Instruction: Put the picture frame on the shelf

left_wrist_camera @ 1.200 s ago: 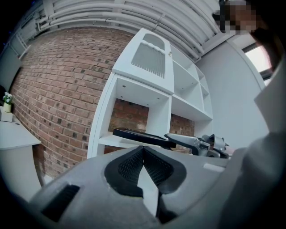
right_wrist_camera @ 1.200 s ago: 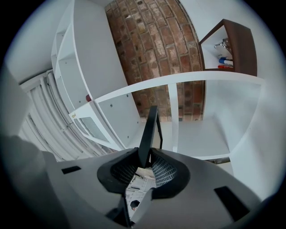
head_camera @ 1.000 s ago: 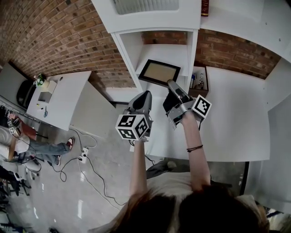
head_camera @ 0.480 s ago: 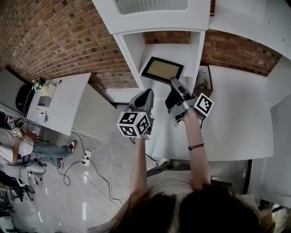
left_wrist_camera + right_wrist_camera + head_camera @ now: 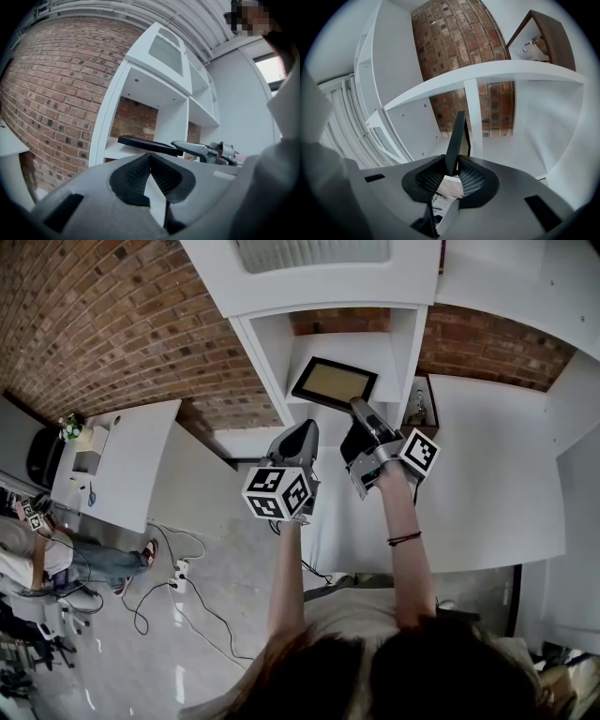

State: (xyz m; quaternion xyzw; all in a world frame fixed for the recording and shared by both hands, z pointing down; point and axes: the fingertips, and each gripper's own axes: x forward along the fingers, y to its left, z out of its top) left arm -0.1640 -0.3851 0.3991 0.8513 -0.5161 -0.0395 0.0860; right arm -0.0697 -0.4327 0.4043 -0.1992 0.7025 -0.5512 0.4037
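Note:
The picture frame (image 5: 335, 383), black-edged with a tan panel, hangs tilted at the mouth of the white shelf's open compartment (image 5: 349, 345). My right gripper (image 5: 357, 409) is shut on its near edge. In the right gripper view the frame (image 5: 458, 136) stands edge-on, clamped between the ribbed pads (image 5: 471, 180) of my right gripper (image 5: 452, 168). My left gripper (image 5: 302, 432) hovers just left of it, shut with nothing held. In the left gripper view my left gripper (image 5: 150, 160) looks at the frame (image 5: 143, 142) from the side, above the shelf board.
A small brown box (image 5: 418, 405) with small items stands beside the shelf on the white table (image 5: 487, 484). A brick wall (image 5: 112, 324) runs behind. A white desk (image 5: 117, 460) sits to the left. Cables (image 5: 173, 568) and a seated person (image 5: 52, 559) are on the floor.
The right gripper and the frame have edged slightly up toward the shelf opening. The left gripper has kept its place beside them.

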